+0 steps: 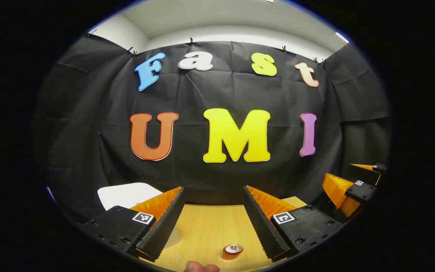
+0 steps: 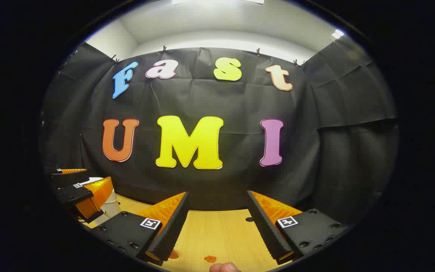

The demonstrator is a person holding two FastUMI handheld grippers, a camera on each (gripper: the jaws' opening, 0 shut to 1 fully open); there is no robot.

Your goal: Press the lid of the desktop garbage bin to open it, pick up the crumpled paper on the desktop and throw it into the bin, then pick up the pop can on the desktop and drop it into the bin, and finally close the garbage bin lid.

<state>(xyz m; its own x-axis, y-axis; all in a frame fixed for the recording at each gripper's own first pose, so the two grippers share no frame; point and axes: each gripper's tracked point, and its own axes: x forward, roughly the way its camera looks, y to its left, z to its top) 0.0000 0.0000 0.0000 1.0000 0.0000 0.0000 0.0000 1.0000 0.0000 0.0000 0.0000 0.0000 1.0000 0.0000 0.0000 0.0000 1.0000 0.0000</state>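
- The pop can (image 1: 233, 250) stands upright on the bench (image 1: 210, 226), seen from above: a silver top with a red rim and body, at about 6 o'clock in the left gripper view, between my fingers and apart from both.
- My left hand-held gripper (image 1: 214, 241) is released, jaws spread wide with nothing between them but the can below.
- The garbage bin (image 1: 127, 194) shows its white lid at 8 o'clock, behind my left finger.
- My right hand-held gripper (image 2: 217, 249) is also spread wide and grasps nothing; the bare wood-grain bench lies beneath it.
- In the right gripper view, the bin's white side sits at 8 o'clock, just behind my left gripper.
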